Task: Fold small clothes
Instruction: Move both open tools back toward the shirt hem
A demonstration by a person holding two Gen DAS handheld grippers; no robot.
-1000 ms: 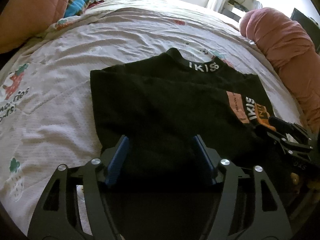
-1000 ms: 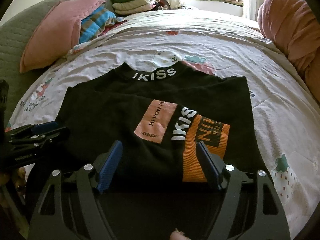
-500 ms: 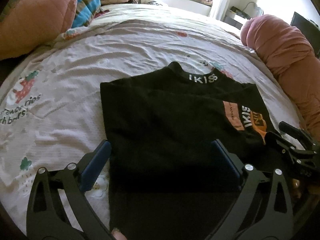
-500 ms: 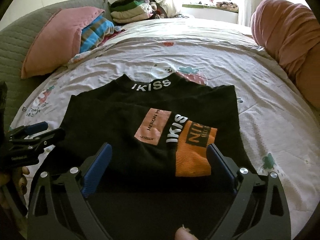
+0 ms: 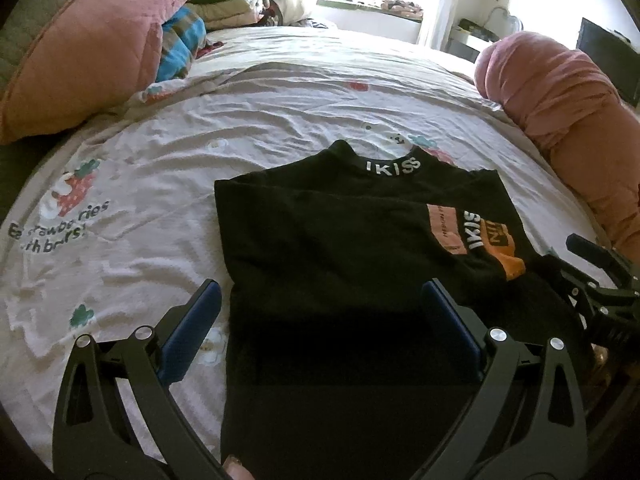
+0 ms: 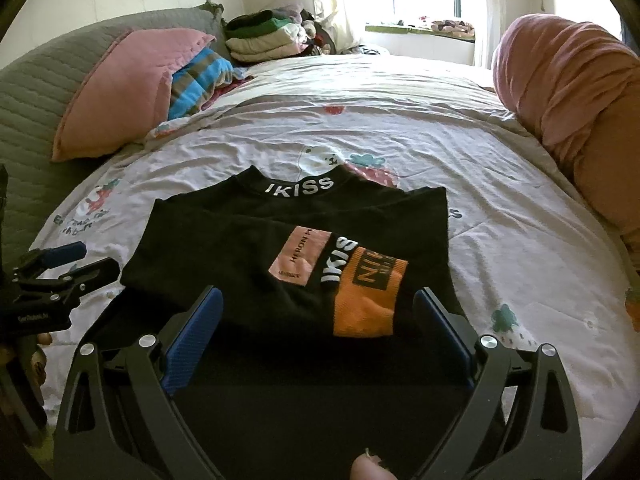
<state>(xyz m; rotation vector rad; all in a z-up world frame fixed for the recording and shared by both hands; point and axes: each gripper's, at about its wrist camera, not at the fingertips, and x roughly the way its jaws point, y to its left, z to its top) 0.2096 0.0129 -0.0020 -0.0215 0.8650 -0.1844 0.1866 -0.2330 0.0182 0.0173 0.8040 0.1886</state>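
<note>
A black T-shirt (image 5: 340, 240) (image 6: 240, 240) lies flat on the bed, collar with white "IKISS" lettering at the far end. A sleeve with a pink and orange patch (image 6: 360, 280) is folded across its front. My left gripper (image 5: 320, 292) hovers over the shirt's near left part, jaws wide open, blue pads clear of the cloth. My right gripper (image 6: 318, 294) hangs over the near right part, also open and holding nothing. Each gripper shows in the other's view: right gripper (image 5: 592, 264), left gripper (image 6: 68, 260). The shirt's near hem is hidden in shadow under the grippers.
The bedsheet (image 5: 120, 180) is white with strawberry prints. A pink pillow (image 6: 128, 88) and striped blue cloth (image 6: 200, 80) lie at the far left, with a stack of folded clothes (image 6: 264, 40) behind. A rolled pink blanket (image 5: 560, 100) runs along the right side.
Both grippers' jaws have spread from part-open to wide open. Both have risen and drawn back from the shirt, so more of the bed shows. The shirt has stayed put.
</note>
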